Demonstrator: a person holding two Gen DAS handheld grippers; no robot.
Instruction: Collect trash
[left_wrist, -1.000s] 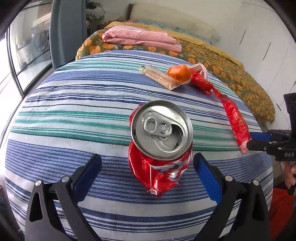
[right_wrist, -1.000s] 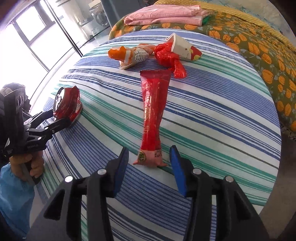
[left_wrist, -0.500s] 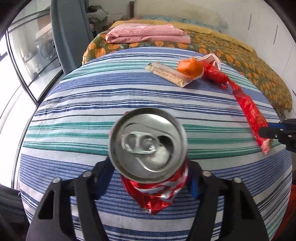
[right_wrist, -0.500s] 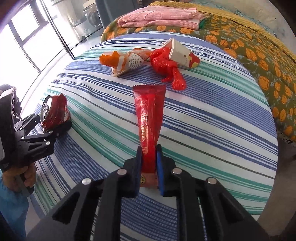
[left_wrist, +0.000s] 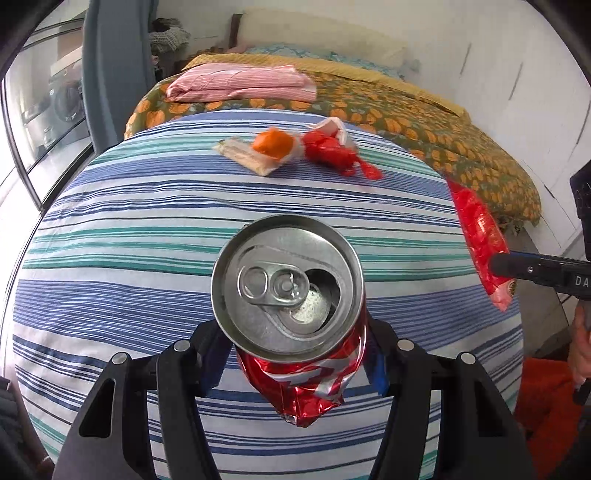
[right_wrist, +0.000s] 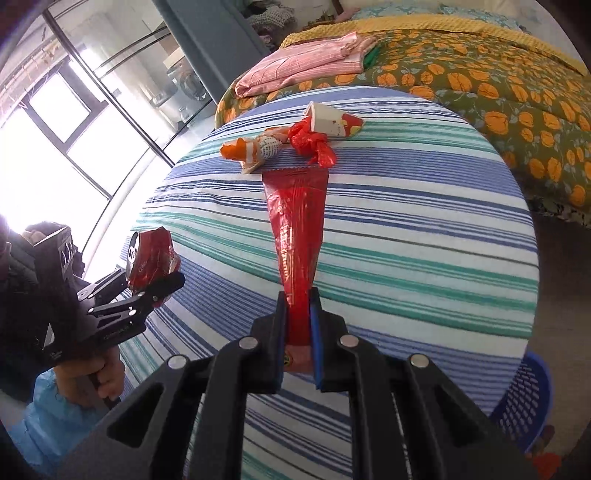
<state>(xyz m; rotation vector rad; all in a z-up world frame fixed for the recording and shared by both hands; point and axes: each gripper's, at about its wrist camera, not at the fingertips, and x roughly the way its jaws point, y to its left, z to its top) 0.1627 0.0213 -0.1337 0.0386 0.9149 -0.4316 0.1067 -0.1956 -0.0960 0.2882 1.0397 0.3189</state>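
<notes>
Striped bedcover (left_wrist: 147, 229): both tools now clamp and lift can (left_wrist: 291, 291), wrapper (right_wrist: 295, 236).

Left gripper pads: mostly hidden behind the crushed red can (left_wrist: 295, 332); contact inferred from flanking blue edges only.
Red wrapper (right_wrist: 295, 236) lower end: covered between the right gripper (right_wrist: 298, 325) pads.
Blue basket (right_wrist: 524, 398): partly hidden behind the striped tablecloth (right_wrist: 406, 229).
Person's hand (left_wrist: 581, 350): cropped at frame edge.
Wrapper lettering: illegible.
</notes>
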